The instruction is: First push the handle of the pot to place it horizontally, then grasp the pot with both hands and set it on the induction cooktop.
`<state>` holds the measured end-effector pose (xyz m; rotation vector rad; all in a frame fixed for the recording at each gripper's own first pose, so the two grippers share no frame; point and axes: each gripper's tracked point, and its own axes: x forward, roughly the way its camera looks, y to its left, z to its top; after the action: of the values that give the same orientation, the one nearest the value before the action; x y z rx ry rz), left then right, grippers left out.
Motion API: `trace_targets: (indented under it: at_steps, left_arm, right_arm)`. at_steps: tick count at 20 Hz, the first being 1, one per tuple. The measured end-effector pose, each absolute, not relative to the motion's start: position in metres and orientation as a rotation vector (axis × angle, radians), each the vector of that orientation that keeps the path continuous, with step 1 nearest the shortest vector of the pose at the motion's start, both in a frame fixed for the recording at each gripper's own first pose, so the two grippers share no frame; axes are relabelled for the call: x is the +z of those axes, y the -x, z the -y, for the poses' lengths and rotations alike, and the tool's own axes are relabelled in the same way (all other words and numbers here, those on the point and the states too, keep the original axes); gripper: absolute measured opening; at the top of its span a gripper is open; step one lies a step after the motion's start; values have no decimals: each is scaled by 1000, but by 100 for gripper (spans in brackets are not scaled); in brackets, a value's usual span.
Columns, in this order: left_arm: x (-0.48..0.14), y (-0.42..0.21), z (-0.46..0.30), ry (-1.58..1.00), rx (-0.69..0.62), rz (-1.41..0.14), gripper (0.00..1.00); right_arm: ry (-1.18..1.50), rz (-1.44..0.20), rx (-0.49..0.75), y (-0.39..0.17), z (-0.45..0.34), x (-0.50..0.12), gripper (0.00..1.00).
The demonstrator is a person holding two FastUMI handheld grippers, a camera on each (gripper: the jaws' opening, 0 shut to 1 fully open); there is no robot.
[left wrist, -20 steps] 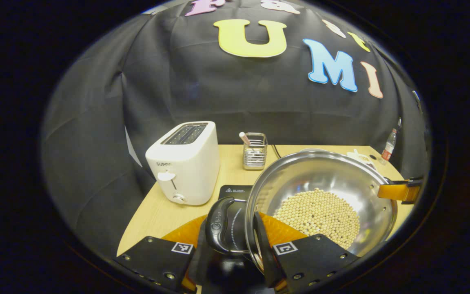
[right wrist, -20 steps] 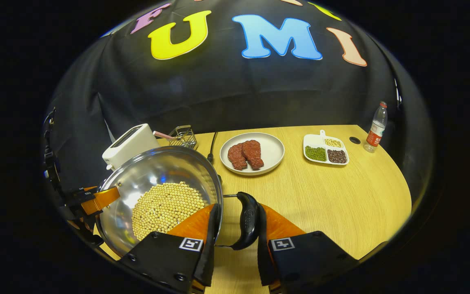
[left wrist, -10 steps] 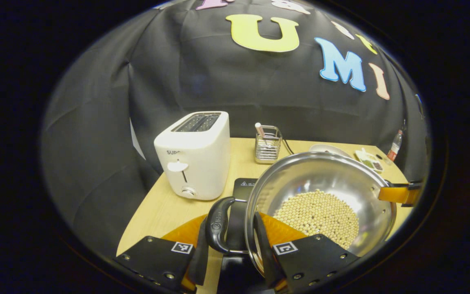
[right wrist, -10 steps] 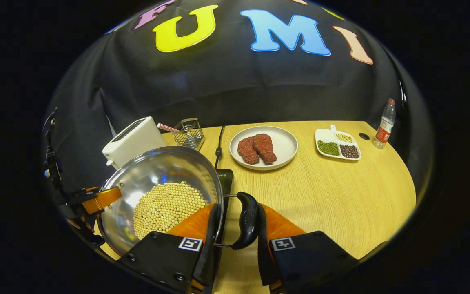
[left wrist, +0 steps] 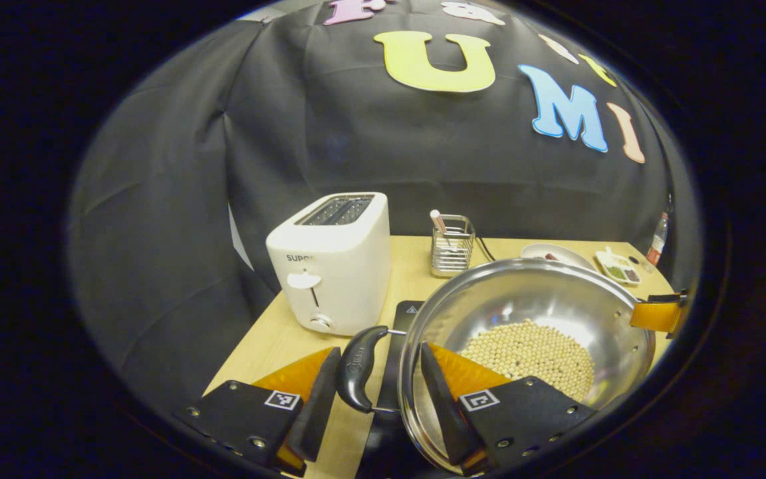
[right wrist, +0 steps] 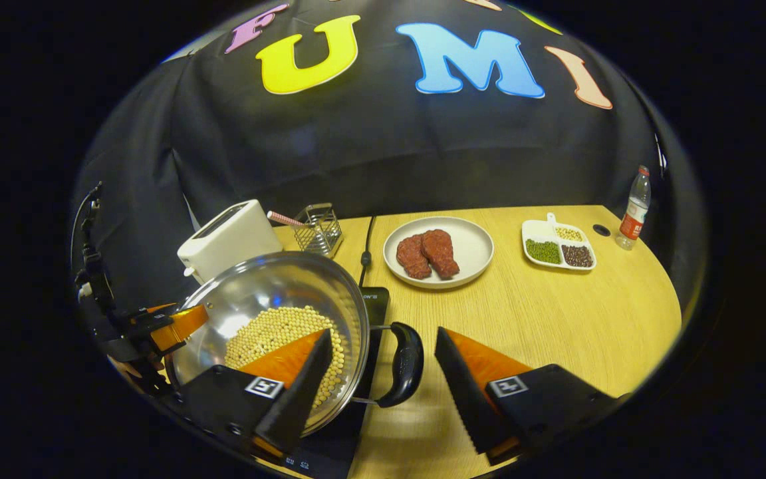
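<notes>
Black cloth hangs behind a pale wooden desk [right wrist: 556,313], and the steel pot [left wrist: 549,299], part-filled with pale beans [left wrist: 529,349], sits on the dark induction cooktop [right wrist: 376,299] near the desk's front edge.

In the left gripper view, the left gripper [left wrist: 376,392] has its jaws spread apart. The pot's black left handle [left wrist: 358,366] stands in the gap between them, touching neither finger as far as can be seen; one finger lies outside the handle, the other reaches over the pot's rim toward the beans.

In the right gripper view, the right gripper [right wrist: 380,376] is also spread wide. The pot's right handle [right wrist: 406,364] sits in the gap, clear of both fingers, with one finger over the pot's rim above the beans and the other over bare desk on the far side of the handle. The left gripper also shows at the pot's opposite side in this view [right wrist: 157,329].

Around the pot: a white toaster [left wrist: 330,273] stands just beyond it on the left gripper's side, with a wire holder [left wrist: 451,245] beside it. Farther back from the pot are a plate of meat [right wrist: 437,251], a divided dish of beans [right wrist: 558,245] and a bottle [right wrist: 631,209] near the desk's far corner.
</notes>
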<state>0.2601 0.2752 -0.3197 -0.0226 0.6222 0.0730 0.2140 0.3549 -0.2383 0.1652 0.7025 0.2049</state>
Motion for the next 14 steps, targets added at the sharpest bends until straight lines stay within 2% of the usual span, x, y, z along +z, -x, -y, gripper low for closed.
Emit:
trace_targets:
  at_steps: [1,3,14]
  left_arm:
    - [-310,-262,-279,10,93,-597,69]
    - [-288,-261,-280,-16,110,-546,83]
    - [-145,-218,-195,-20,120,-310,81]
  right_arm:
    - [-172,-682,205,-214,-352,-231,99]
    - [-178,-644,204,-212,-342,-215,98]
    - [-87,-323,162,-177,-213,-102,98]
